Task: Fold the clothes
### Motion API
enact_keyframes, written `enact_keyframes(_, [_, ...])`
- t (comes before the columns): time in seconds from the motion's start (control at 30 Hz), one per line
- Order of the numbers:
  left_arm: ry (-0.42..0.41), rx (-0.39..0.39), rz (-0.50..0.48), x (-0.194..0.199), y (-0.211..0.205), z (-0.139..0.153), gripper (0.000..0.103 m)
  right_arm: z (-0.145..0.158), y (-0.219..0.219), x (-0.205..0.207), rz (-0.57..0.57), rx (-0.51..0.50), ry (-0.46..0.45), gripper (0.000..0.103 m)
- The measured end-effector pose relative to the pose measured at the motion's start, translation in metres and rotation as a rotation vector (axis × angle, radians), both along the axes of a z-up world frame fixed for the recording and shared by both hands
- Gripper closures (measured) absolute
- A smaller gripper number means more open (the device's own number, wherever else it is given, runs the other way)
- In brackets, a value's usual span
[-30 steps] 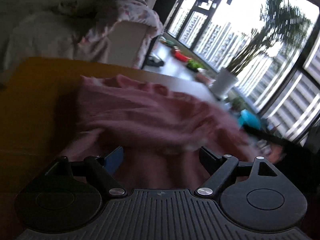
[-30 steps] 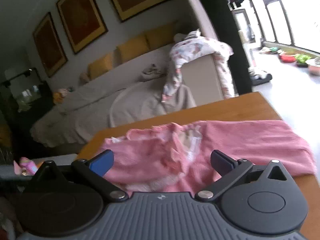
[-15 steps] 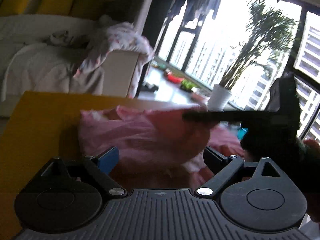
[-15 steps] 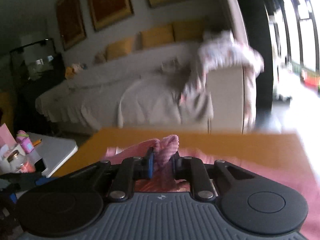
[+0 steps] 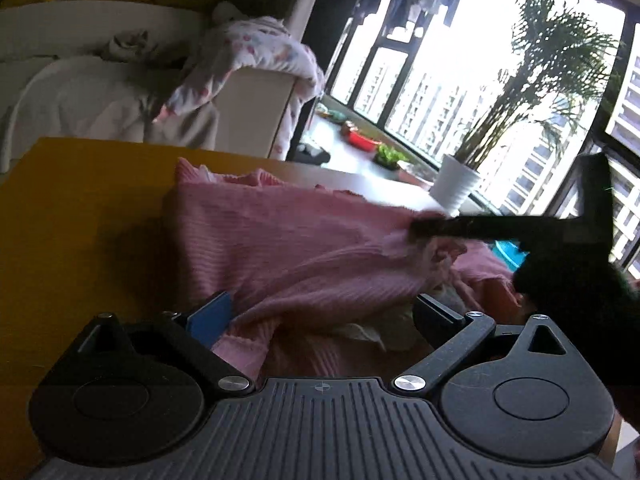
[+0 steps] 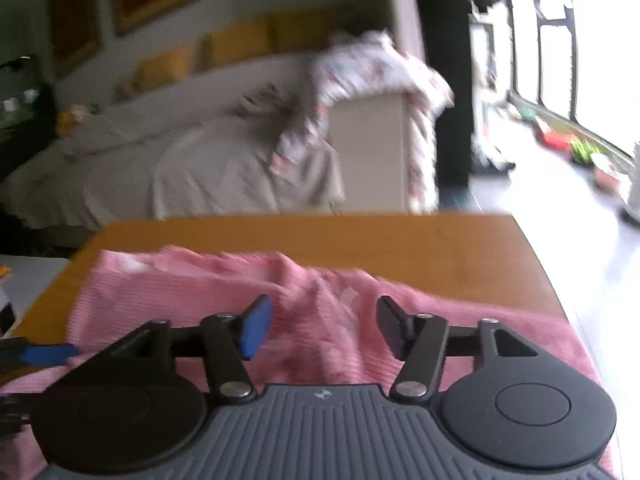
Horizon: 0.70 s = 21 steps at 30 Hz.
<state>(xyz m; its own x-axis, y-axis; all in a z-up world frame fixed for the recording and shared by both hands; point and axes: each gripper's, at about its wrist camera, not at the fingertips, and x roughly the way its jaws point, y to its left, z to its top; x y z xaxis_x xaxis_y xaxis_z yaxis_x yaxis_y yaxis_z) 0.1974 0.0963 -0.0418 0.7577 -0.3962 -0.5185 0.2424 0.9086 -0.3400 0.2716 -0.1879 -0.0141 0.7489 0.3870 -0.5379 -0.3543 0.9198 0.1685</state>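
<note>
since half a second ago the right gripper (image 6: 320, 326) has let go of the pinched fold and its jaws are opening, nothing pressed between the pads. left wrist view: the left gripper (image 5: 322, 310) is spread wide and still opening, the pink ribbed garment (image 5: 288, 240) draped between its fingers untouched on the wooden table (image 5: 76, 208); the right gripper's finger (image 5: 472, 227) reaches over the garment's raised edge. right wrist view: the garment lies rumpled across the table beneath the parted fingers, a sofa (image 6: 224, 160) beyond.
</note>
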Motion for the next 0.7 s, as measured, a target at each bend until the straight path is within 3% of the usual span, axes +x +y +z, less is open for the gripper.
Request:
enact_keyframes(0.07, [0.005, 0.006, 0.001, 0.0, 0.0, -0.001, 0.002, 0.006, 0.001, -0.009, 0.074, 0.084, -0.001, 0.017])
enact_keyframes(0.13, [0.01, 0.01, 0.002, 0.0, -0.001, -0.001, 0.001, -0.002, 0.002, -0.012, 0.117, 0.153, 0.062, 0.013])
enact_keyframes(0.23, [0.011, 0.011, 0.001, -0.002, -0.001, -0.001, 0.001, -0.027, 0.003, -0.008, 0.077, 0.159, 0.158, 0.006])
enact_keyframes(0.27, [0.012, 0.01, 0.001, -0.002, -0.001, -0.001, 0.001, -0.031, 0.002, -0.01, 0.073, 0.169, 0.143, 0.0])
enact_keyframes(0.7, [0.015, -0.018, 0.0, -0.003, 0.003, -0.002, 0.0, -0.021, 0.021, -0.008, 0.071, 0.09, 0.165, 0.0])
